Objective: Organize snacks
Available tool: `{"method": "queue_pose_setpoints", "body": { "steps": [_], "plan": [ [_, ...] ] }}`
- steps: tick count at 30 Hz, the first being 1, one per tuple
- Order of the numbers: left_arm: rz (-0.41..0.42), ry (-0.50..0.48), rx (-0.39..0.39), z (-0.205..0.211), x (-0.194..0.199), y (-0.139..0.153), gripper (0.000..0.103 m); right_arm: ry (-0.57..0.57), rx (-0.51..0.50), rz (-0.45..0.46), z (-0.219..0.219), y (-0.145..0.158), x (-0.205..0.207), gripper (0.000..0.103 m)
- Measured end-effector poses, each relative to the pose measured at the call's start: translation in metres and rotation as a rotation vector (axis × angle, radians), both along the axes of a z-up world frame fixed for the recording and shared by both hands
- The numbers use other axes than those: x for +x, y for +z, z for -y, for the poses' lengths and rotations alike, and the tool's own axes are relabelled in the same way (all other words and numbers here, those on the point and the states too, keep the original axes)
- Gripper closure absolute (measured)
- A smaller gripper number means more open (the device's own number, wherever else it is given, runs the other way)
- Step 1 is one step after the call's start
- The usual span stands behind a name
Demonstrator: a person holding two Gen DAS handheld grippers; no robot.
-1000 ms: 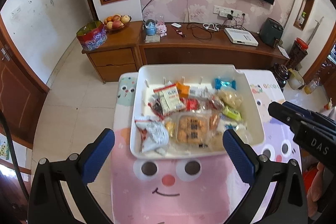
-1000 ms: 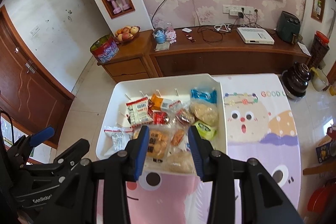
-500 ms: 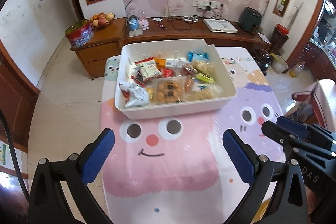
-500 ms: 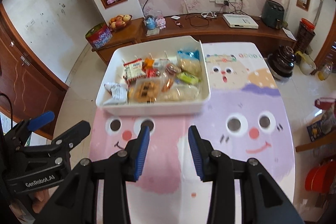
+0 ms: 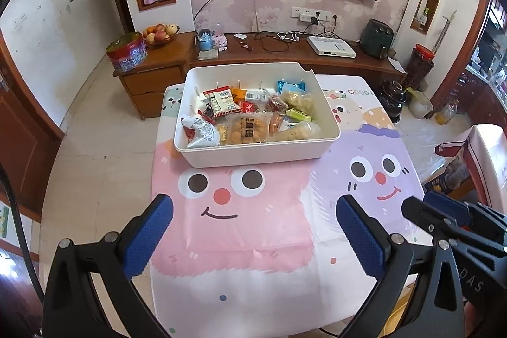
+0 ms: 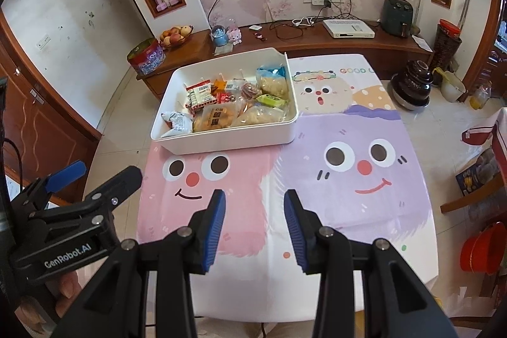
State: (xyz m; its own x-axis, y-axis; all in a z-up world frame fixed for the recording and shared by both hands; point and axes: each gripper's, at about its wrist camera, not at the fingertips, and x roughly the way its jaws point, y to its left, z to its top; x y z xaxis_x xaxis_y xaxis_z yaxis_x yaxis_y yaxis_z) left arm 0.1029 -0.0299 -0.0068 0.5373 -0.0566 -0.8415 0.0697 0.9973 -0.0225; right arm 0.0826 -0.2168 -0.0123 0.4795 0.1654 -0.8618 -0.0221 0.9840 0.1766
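Note:
A white plastic bin stands at the far half of the table and holds several packaged snacks, among them a clear cookie pack and a silver and red packet. The bin also shows in the right wrist view. My left gripper is wide open and empty, held above the pink cartoon face of the tablecloth, well short of the bin. My right gripper is open about halfway and empty, over the near middle of the table. Each gripper shows in the other's view, the right one and the left one.
The table wears a pink and purple cartoon tablecloth. Behind it runs a wooden TV cabinet with a fruit bowl, a red tin and a router. A dark pot and a red bucket stand on the floor to the right.
Both grippers have pulled back from over the bin toward the near edge of the table. The bin now looks smaller and farther off. Both jaws keep the same opening.

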Motion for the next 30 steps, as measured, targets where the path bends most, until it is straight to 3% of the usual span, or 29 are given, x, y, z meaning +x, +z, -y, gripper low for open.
{"method": "queue_pose_setpoints", "body": {
  "steps": [11, 30],
  "plan": [
    [-0.007, 0.008, 0.03, 0.021, -0.013, 0.001, 0.001, 0.028, 0.018, -0.006, 0.014, 0.005, 0.0, 0.064],
    [-0.031, 0.075, 0.04, 0.016, -0.014, 0.0, 0.001, 0.096, 0.007, 0.019, 0.009, 0.007, 0.002, 0.064]
  ]
}}
